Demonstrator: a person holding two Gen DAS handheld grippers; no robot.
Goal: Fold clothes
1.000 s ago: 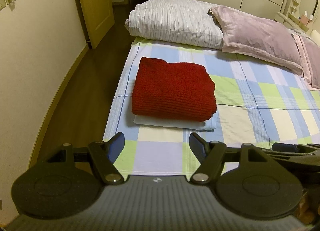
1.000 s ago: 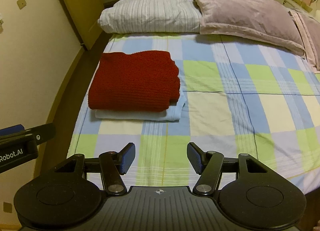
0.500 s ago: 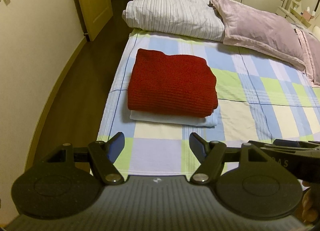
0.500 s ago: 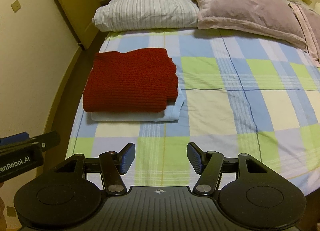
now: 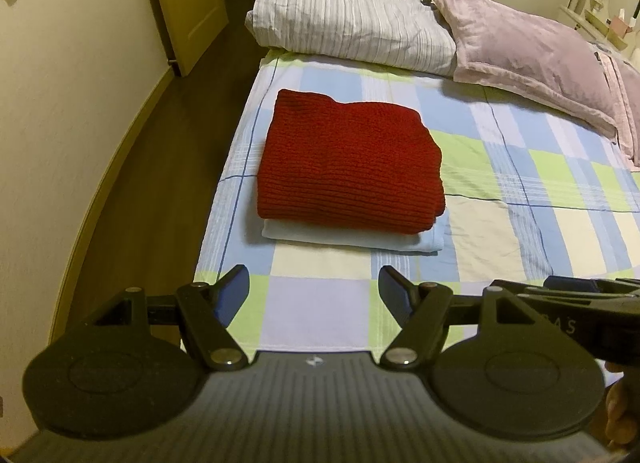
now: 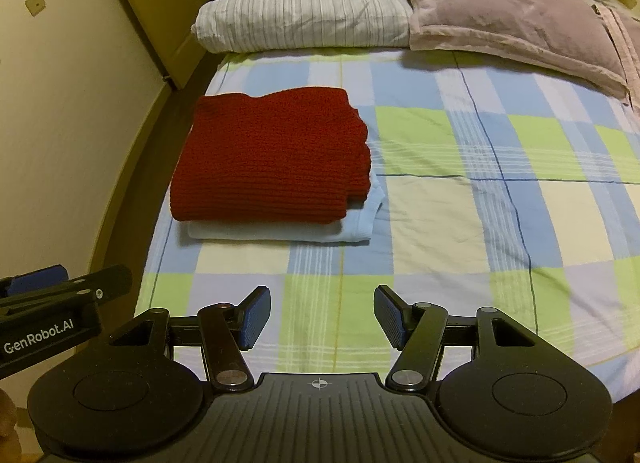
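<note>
Left wrist view: your left hand-held gripper (image 5: 314,291) and right hand-held gripper (image 6: 319,317) gape empty, short of the folded red knitted sweater (image 5: 348,163) stacked on folded pale-blue cloth (image 5: 352,241).

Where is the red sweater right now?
In both views, the red sweater lies folded on a pale blue garment, near the bed's left edge, below the striped pillow.

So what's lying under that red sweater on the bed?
A folded pale blue garment lies under the red sweater; only its near and right edges show. The rest is covered, so what garment it is can't be told.
</note>
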